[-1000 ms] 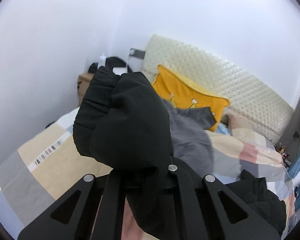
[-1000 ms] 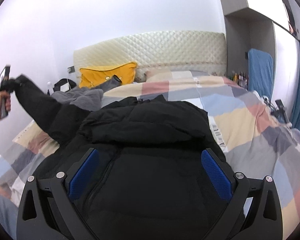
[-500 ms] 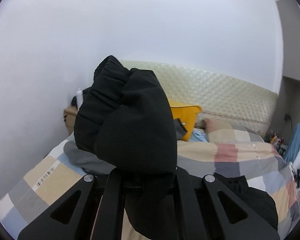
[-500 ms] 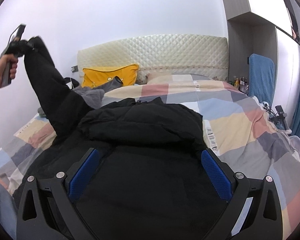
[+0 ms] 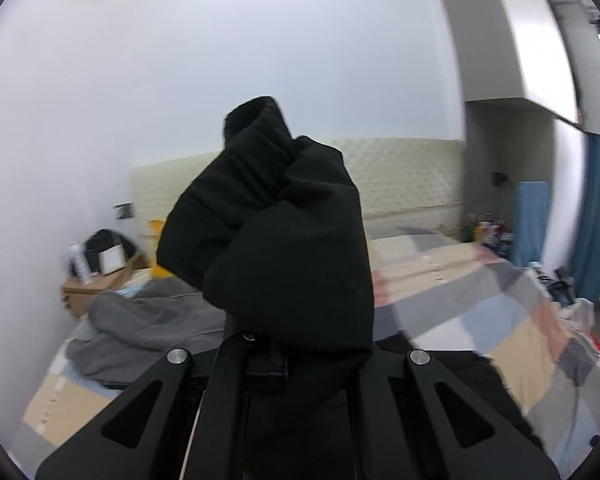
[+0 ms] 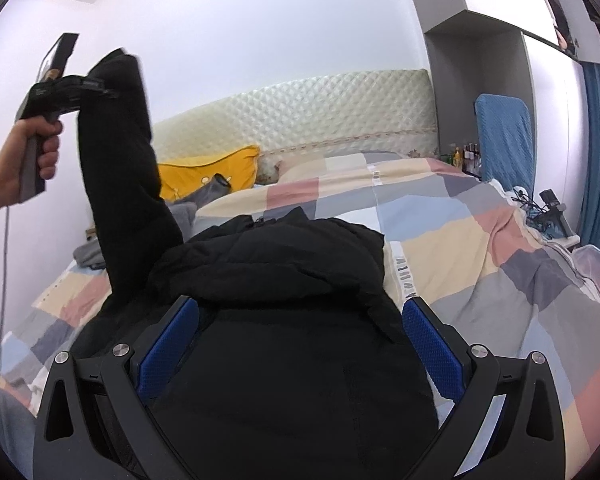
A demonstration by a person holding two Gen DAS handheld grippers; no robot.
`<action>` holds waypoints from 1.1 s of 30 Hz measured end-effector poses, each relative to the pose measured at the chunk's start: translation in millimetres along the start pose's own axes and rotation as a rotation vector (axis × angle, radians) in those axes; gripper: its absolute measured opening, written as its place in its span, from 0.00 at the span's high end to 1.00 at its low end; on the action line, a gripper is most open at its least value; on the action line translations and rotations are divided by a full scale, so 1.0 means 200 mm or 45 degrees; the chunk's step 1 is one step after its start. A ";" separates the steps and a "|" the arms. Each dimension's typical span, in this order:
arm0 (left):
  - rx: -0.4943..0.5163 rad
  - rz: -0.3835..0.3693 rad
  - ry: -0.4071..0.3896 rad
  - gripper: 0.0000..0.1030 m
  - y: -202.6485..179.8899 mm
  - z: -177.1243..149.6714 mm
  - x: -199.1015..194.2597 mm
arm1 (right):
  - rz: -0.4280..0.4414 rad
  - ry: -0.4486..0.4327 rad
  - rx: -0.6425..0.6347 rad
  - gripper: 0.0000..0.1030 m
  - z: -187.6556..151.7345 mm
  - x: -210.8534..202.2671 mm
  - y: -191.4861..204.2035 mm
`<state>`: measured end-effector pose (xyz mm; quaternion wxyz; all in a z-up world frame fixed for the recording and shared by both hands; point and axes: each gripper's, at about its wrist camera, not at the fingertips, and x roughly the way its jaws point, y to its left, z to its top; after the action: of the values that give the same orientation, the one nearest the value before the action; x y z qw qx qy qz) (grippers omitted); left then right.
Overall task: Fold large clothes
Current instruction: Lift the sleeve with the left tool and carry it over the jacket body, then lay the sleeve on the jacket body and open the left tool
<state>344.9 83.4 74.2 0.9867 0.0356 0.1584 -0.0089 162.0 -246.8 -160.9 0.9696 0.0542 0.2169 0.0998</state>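
Left tongs [image 6: 96, 86] clamped on black jacket [image 6: 284, 280] sleeve, right tongs [image 6: 300, 336] wide apart

The black jacket [image 6: 284, 280] covers the near middle of the bed [image 6: 460, 240], and its raised sleeve [image 6: 120, 152] stands as a dark column on the left, clamped at the cuff in the left tool [image 6: 96, 84]. Between that sleeve and the wall the gap is narrow, and a grey garment [image 5: 140, 320] and yellow pillow [image 6: 204, 172] lie behind it. The open right tool [image 6: 296, 340] straddles the jacket body, pads apart from each other. To the right of the jacket the patchwork quilt lies bare and wide up to the headboard [image 6: 300, 120]. Past the right bed edge, clutter [image 6: 552, 208] and a blue chair [image 6: 504, 136] crowd the way
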 end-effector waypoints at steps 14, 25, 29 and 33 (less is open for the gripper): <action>0.164 -0.305 0.105 0.95 -0.77 -0.33 0.25 | 0.022 -0.049 0.141 0.00 0.03 -0.05 -0.22; 0.355 -0.283 0.279 0.95 -1.14 -0.70 0.50 | 0.042 -0.004 0.238 0.00 0.00 0.03 -0.31; 0.391 -0.249 0.371 0.95 -1.27 -0.86 0.60 | 0.041 0.008 0.242 0.00 -0.01 0.04 -0.32; 0.410 -0.215 0.451 0.95 -1.35 -0.97 0.69 | 0.033 0.013 0.276 0.00 -0.04 0.04 -0.33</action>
<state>407.4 -173.3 -170.8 0.9209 0.1799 0.3279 -0.1099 176.2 -309.9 -181.3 0.9555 0.1611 0.2306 0.0886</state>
